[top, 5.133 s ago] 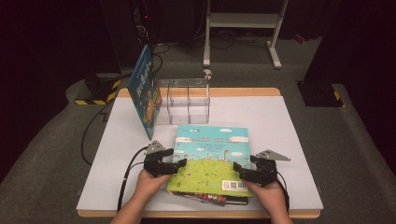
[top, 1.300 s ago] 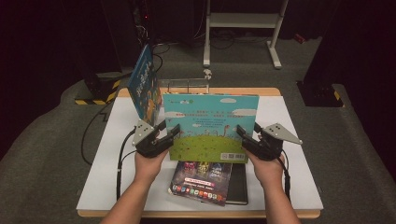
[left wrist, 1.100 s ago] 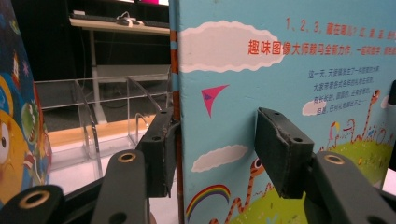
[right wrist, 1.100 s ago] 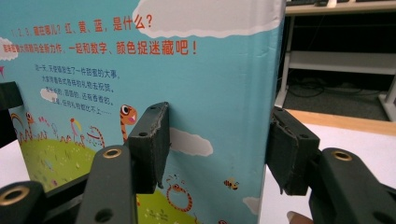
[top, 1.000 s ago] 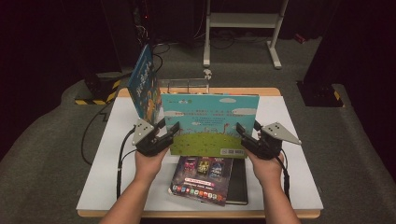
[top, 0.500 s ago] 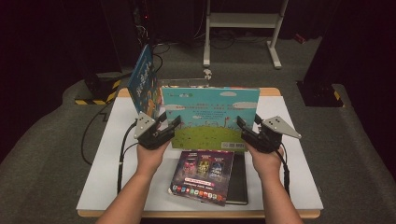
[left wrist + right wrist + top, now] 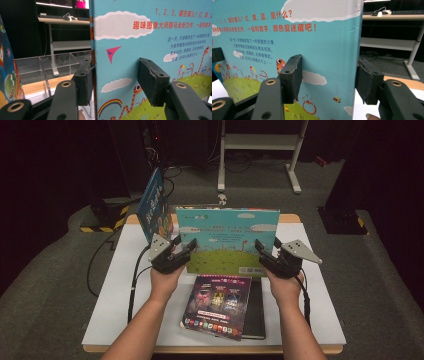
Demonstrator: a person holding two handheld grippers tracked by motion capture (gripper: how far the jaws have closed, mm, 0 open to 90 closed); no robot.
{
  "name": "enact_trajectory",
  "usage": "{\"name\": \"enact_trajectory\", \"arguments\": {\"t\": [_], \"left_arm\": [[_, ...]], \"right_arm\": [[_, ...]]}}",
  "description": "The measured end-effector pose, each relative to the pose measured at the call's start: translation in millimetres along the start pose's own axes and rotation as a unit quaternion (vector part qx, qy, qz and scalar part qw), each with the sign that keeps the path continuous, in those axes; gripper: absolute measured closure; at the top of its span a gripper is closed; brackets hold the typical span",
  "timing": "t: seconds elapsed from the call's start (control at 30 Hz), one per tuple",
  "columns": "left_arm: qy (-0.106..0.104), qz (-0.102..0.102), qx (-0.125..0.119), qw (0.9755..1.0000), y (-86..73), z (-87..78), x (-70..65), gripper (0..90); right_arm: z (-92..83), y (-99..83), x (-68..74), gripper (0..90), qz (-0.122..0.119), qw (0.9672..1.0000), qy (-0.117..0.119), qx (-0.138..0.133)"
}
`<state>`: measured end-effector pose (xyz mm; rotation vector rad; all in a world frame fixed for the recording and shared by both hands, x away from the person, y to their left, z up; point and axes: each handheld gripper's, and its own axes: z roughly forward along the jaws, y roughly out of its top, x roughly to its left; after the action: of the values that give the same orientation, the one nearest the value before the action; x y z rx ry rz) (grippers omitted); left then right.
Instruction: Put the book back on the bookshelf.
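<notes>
hand-held grippers (image 7: 186, 251), white table (image 7: 115, 290), dark room

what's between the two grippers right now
The upright blue picture book spans the gap: the left gripper clamps its left edge, the right gripper its right edge, as the high view shows. Both gripper views show the jaws pinching the cover.

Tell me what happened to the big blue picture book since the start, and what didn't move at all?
The picture book lay flat on the stack before. The left gripper and right gripper, clamped on its two side edges, have lifted it, stood it upright and carried it toward the clear box. That uncovered the dark book. The dark book, the black book under it and the leaning blue book stayed put.
</notes>
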<state>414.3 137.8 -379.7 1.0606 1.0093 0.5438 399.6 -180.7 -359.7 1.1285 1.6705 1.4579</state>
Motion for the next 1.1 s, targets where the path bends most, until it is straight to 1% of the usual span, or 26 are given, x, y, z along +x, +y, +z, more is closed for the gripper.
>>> {"name": "enact_trajectory", "arguments": {"t": [0.1, 0.17, 0.23, 0.27, 0.37, 0.4, 0.43, 0.47, 0.53, 0.67, 0.77, 0.83, 0.9, 0.97, 1.03, 1.07, 1.1], "left_arm": [[0.003, 0.000, -0.001, 1.0000, -0.5, 2.2, 1.3, 48.1], [0.004, -0.005, -0.001, 1.0000, -1.0, 4.1, 1.7, 47.9], [0.003, 0.002, -0.001, 1.0000, -2.1, 5.3, 3.9, 47.7], [0.003, -0.005, -0.005, 1.0000, -3.3, 6.6, 4.1, 47.6], [0.005, -0.008, 0.001, 1.0000, -9.8, 6.0, 6.9, 47.3], [0.003, -0.010, -0.003, 0.9999, -12.5, 4.9, 7.2, 47.3], [0.002, -0.006, -0.005, 1.0000, -13.1, 3.2, 7.0, 47.3], [0.002, -0.005, -0.005, 1.0000, -13.0, 2.8, 6.2, 47.1], [0.002, -0.002, -0.004, 1.0000, -12.9, 2.3, 4.9, 46.9], [-0.009, 0.008, -0.003, 0.9999, -12.8, -1.4, 2.1, 46.7], [-0.013, 0.017, 0.001, 0.9998, -12.2, -4.3, -0.3, 46.1], [-0.016, 0.020, 0.001, 0.9997, -12.2, -6.3, -0.7, 45.8], [-0.017, 0.024, -0.001, 0.9996, -12.2, -9.2, -0.4, 45.3], [-0.018, 0.021, -0.004, 0.9996, -11.7, -11.0, 0.0, 44.9], [-0.018, 0.017, -0.011, 0.9996, -10.1, -13.5, 0.6, 44.9], [-0.018, 0.011, -0.017, 0.9996, -8.9, -14.4, 0.4, 44.8], [-0.018, 0.012, -0.019, 0.9996, -7.3, -15.6, 0.6, 44.6]], "right_arm": [[2.0, 1.4, -0.4, 42.9, -0.002, 1.0000, -0.001, -0.001], [4.1, 0.8, -1.4, 42.9, -0.001, 1.0000, 0.000, -0.001], [6.4, -0.5, -2.3, 42.9, 0.000, 1.0000, 0.001, 0.001], [7.2, -1.3, -2.7, 43.0, 0.000, 1.0000, 0.000, 0.001], [7.8, -5.7, -2.4, 42.9, -0.004, 1.0000, -0.002, 0.002], [7.6, -7.7, -2.5, 43.0, -0.004, 1.0000, -0.003, 0.003], [7.0, -10.2, -2.5, 42.9, -0.004, 1.0000, -0.002, 0.003], [5.6, -11.1, -2.0, 42.9, -0.004, 1.0000, -0.002, -0.002], [3.8, -11.6, -1.6, 42.8, -0.004, 1.0000, -0.001, -0.001], [-1.8, -14.9, -3.1, 42.7, 0.001, 1.0000, 0.006, -0.002], [-6.0, -15.5, -3.8, 41.9, 0.002, 0.9999, 0.012, 0.002], [-8.7, -15.6, -2.9, 41.7, -0.001, 0.9999, 0.013, 0.004], [-11.7, -16.5, -2.1, 42.2, -0.002, 0.9998, 0.018, 0.001], [-13.8, -16.9, -0.3, 42.1, -0.007, 0.9998, 0.021, -0.004], [-15.3, -15.8, 1.2, 40.7, -0.006, 0.9996, 0.027, -0.003], [-15.4, -15.3, 1.6, 40.1, -0.006, 0.9995, 0.029, -0.004], [-15.5, -14.4, 2.0, 38.9, -0.007, 0.9994, 0.033, -0.003]]}}
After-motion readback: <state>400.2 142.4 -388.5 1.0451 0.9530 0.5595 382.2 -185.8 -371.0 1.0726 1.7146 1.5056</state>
